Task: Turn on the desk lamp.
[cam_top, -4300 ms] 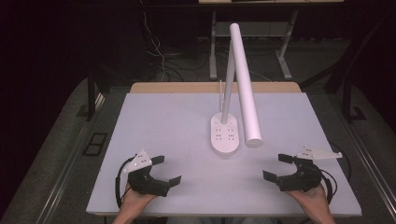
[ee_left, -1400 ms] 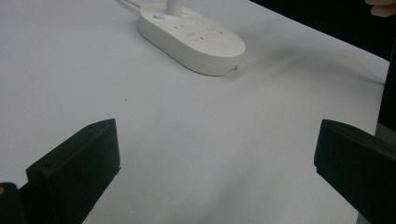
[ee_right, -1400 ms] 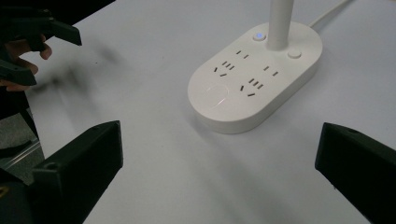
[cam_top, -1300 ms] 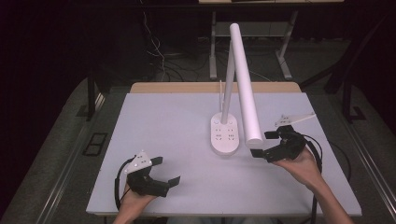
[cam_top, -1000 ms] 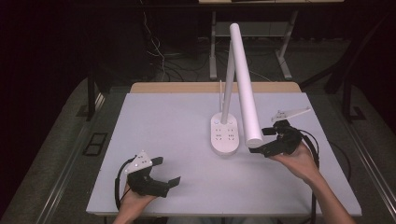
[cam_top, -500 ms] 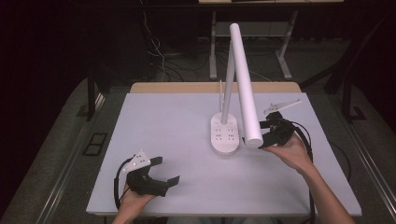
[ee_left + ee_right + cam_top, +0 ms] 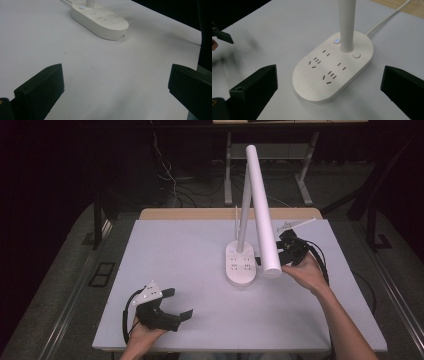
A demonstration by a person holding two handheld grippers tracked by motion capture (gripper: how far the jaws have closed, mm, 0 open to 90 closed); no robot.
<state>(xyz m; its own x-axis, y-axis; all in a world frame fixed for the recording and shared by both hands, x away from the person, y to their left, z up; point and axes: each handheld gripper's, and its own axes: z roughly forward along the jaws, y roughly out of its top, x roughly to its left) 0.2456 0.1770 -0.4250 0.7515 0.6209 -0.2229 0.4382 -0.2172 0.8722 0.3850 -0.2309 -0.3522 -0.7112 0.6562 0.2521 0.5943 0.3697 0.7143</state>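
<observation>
Right gripper view: right gripper [image 7: 329,92], jaws spread wide and empty, faces the lamp base [image 7: 333,68] just ahead, seemingly lining up to reach its buttons.

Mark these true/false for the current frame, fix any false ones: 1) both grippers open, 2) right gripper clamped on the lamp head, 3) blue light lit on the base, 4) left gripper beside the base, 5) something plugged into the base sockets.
1. True: the left gripper and right gripper both have jaws apart.
2. False: the right gripper sits beside the desk lamp's white tube head, open, gripping nothing.
3. True: a small blue-lit button glows on the lamp base.
4. False: the left gripper is at the table's near-left edge, apart from the base.
5. False: the sockets are empty.
</observation>
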